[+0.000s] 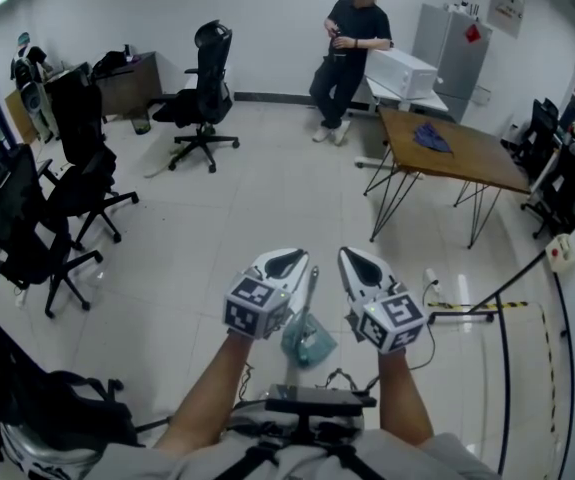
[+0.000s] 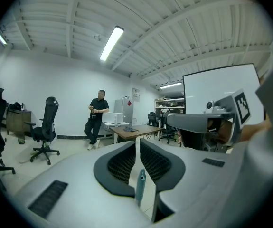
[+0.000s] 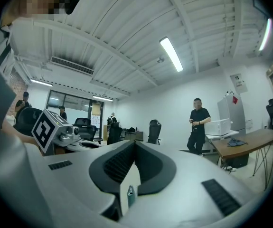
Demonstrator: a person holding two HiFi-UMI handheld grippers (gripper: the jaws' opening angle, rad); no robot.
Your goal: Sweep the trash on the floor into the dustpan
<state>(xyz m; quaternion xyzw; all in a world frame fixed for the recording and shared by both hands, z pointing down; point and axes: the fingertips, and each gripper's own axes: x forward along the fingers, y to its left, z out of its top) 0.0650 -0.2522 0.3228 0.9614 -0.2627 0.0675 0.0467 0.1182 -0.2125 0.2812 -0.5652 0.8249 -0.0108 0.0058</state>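
In the head view a teal dustpan (image 1: 307,346) stands on the tiled floor close to my feet. Its pale upright handle (image 1: 312,288) rises between my two grippers. My left gripper (image 1: 285,256) is just left of the handle and my right gripper (image 1: 355,256) just right of it. Both are held level and point forward. In the left gripper view the left gripper (image 2: 137,142) has its jaws a narrow slit apart, with nothing pinched between the fingertips. In the right gripper view the right gripper (image 3: 135,144) is shut and empty. I see no trash near the pan.
A person (image 1: 352,58) stands at the back beside a wooden table (image 1: 457,148). Office chairs (image 1: 202,98) (image 1: 27,228) line the left side. Cables (image 1: 507,368) and a white power strip (image 1: 432,278) lie on the floor at the right. A dark bag (image 1: 47,408) sits at bottom left.
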